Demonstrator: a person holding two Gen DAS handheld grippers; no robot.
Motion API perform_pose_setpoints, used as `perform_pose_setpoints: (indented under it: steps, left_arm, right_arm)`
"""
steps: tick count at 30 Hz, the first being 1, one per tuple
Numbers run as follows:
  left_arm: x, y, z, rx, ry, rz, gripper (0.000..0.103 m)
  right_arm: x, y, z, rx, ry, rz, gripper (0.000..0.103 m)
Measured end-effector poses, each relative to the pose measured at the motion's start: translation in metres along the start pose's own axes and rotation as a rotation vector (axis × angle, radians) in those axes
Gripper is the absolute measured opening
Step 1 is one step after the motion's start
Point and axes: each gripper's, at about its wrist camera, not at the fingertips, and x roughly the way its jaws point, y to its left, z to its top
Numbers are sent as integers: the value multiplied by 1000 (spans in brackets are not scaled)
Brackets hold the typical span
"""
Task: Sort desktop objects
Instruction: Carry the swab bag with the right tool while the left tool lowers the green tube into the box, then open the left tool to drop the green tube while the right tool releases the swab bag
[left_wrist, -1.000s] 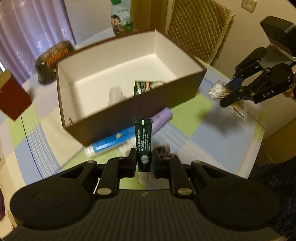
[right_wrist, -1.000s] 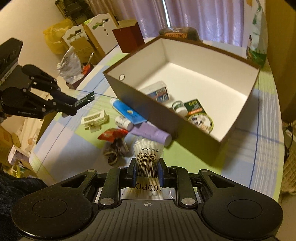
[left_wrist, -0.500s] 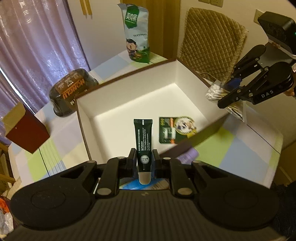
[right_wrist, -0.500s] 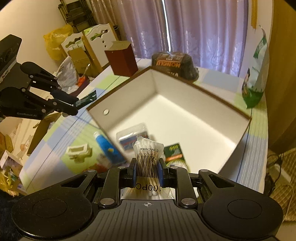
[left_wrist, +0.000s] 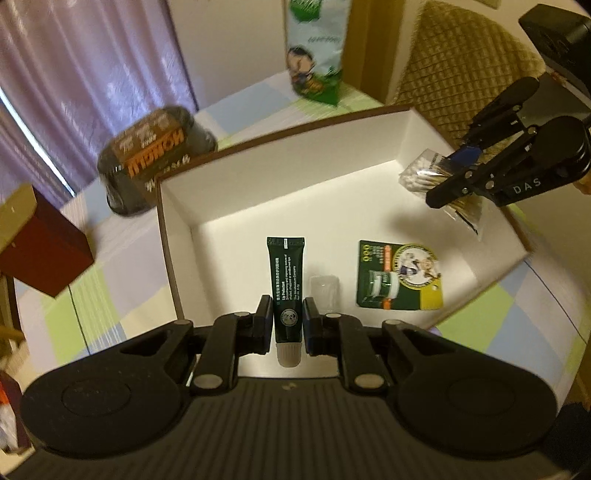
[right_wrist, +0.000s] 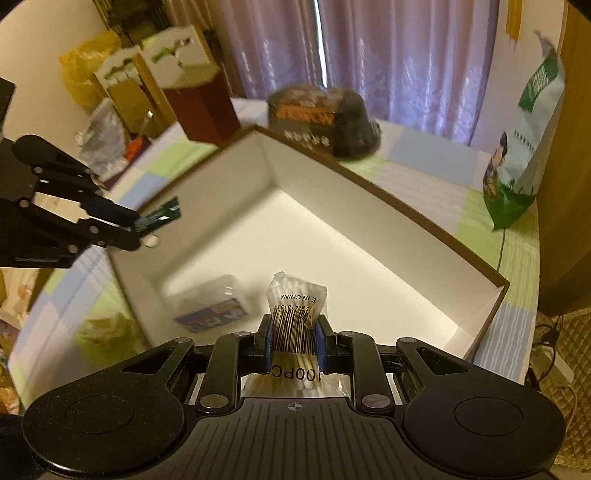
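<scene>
Both grippers loaded above the box (left_wrist: 173, 236).
Left gripper (left_wrist: 287, 325) clamps a dark green tube (left_wrist: 286, 284); right gripper (right_wrist: 294, 341) pinches a cotton swab packet (right_wrist: 295, 314).

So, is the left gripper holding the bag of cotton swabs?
No, the left gripper is shut on a dark green tube; the right gripper holds the cotton swab bag.

Box (left_wrist: 369, 122): brown outside, plain white inside. Tube (left_wrist: 286, 284) between the left gripper (left_wrist: 287, 324) pads: dark green, white print, pale cap. Packet (right_wrist: 297, 314) in the black right gripper (right_wrist: 295, 341): clear, white-tipped swabs, black barcode; pads blue. Card (left_wrist: 400, 275) right of the tube: green, orange and yellow. Tablecloth (left_wrist: 122, 280): checks of light green, pale blue and white. Curtains (right_wrist: 388, 55) beyond: lilac.
</scene>
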Motion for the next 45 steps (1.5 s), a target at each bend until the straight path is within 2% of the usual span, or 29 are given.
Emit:
perform_pose_setpoints:
  steps: [13,19,30,35,40,41,42,43,45]
  left_arm:
    - [70,12,-1,-23,142,-2,13]
    - [95,12,-5,-13,210,13,13]
    - [109,15,-11,-8,253,19,13]
    - [106,14,-11,-5,248,18,25]
    - [103,13,-10,-6,237,22,26]
    - [102,14,-9,-7,235,23,26]
    - [101,13,-9,-8,233,24,26]
    - [100,13,-9,-9,231,24,26]
    - [99,13,-9,-8,228,26,26]
  right_arm:
    - [57,-34,1,-51,179,-86,21]
    - [77,-40,0,-70,253,-95,21]
    - [85,-39,0,-89,278,-98,21]
    - [85,-37,1,-112,273,-109,21]
    - [87,-34,1,-140,298,-97,22]
    - [87,-32,1,-147,302,-96,41]
    - [88,-30,0,-159,300,-104,75]
    - [88,-26,-1,-184,293,-116,82]
    - [86,-20,-3,-226,288,-111,82]
